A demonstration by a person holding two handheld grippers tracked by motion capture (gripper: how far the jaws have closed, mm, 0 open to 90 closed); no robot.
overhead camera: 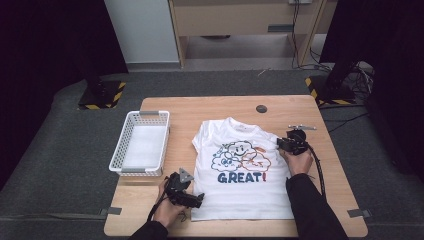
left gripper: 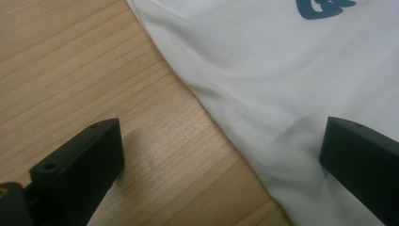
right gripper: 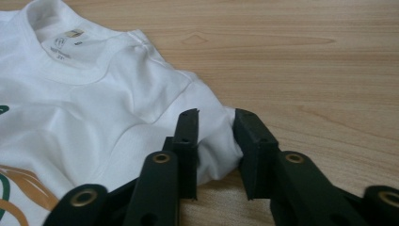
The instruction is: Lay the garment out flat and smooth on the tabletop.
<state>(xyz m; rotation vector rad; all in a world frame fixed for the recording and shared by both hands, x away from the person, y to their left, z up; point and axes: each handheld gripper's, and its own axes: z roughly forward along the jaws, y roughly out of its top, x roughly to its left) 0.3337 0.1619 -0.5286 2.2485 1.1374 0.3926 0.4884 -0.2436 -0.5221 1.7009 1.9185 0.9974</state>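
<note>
While the white T-shirt (overhead camera: 241,170) lies flat on the surface (overhead camera: 210,107), the right tongs (right gripper: 216,155) are pinching its sleeve edge, and the left tongs (left gripper: 221,165) gape wide over the hem. With so little cloth pinched, the sleeve could slip free on lifting.

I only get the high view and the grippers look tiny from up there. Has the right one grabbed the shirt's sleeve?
Observer: Yes. The right gripper has a jaw on each side of the sleeve, and the cloth is bunched up between them.
Operator: What about the left one?
Observer: The left gripper is wide open. One jaw is over the bare table, the other over the edge of the shirt.
Operator: Is there a label in the neck?
Observer: Yes, a small label sits inside the collar. Its print is too small to read.
</note>
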